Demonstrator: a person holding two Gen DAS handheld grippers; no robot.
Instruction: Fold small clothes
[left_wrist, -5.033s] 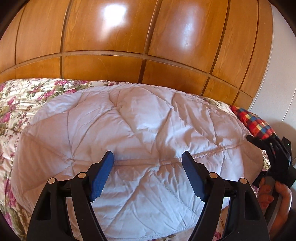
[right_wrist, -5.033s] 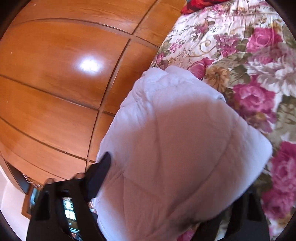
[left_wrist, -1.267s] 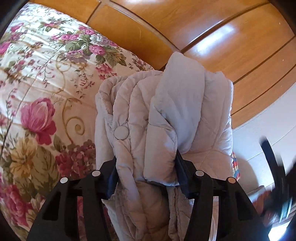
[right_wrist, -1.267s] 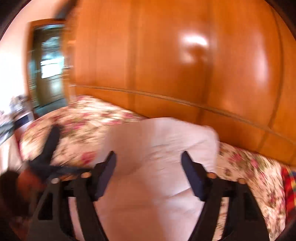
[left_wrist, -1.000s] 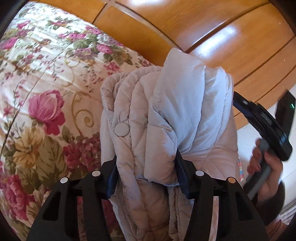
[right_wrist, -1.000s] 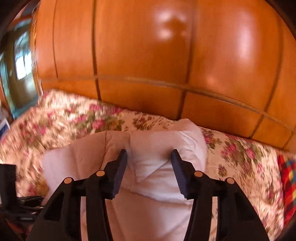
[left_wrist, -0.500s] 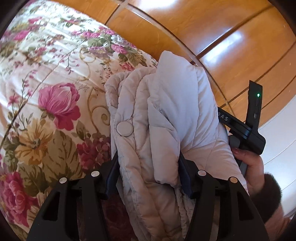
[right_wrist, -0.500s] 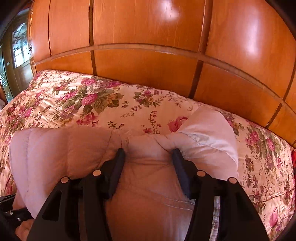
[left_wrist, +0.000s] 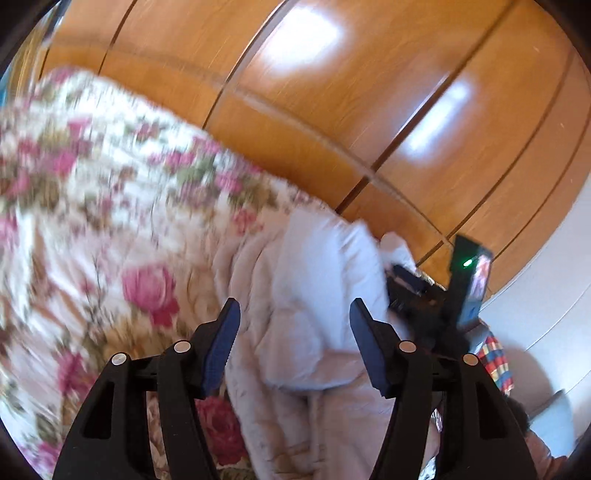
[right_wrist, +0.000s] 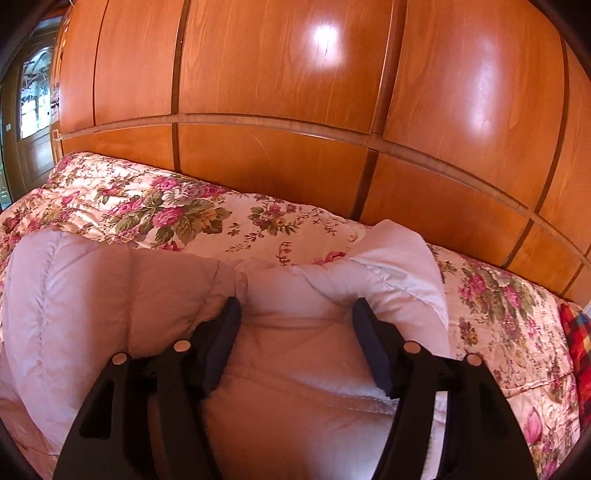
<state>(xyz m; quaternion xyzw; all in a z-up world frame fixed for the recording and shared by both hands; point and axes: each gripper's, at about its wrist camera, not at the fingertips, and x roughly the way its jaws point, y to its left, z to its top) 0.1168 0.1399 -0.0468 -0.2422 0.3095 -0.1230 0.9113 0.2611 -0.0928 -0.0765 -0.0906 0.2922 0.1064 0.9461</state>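
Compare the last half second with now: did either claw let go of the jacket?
The left claw opened and released the jacket, which now lies folded on the bedspread. The right claw widened around the fold; contact is unclear. The wardrobe behind is unchanged.

Pale quilted jacket (right_wrist: 288, 354), padded matt cloth with stitched seams, puffy and soft-looking at centre frame. Floral bedspread (right_wrist: 177, 218), faintly satiny printed cloth, across the middle. Wardrobe panels (right_wrist: 280, 74) across the upper frame, varnished wood, glossy with bright glare. Left gripper (left_wrist: 294, 347) and right gripper (right_wrist: 296, 345): matt black plastic, ribbed blue pads (left_wrist: 221, 343), small metal pins.
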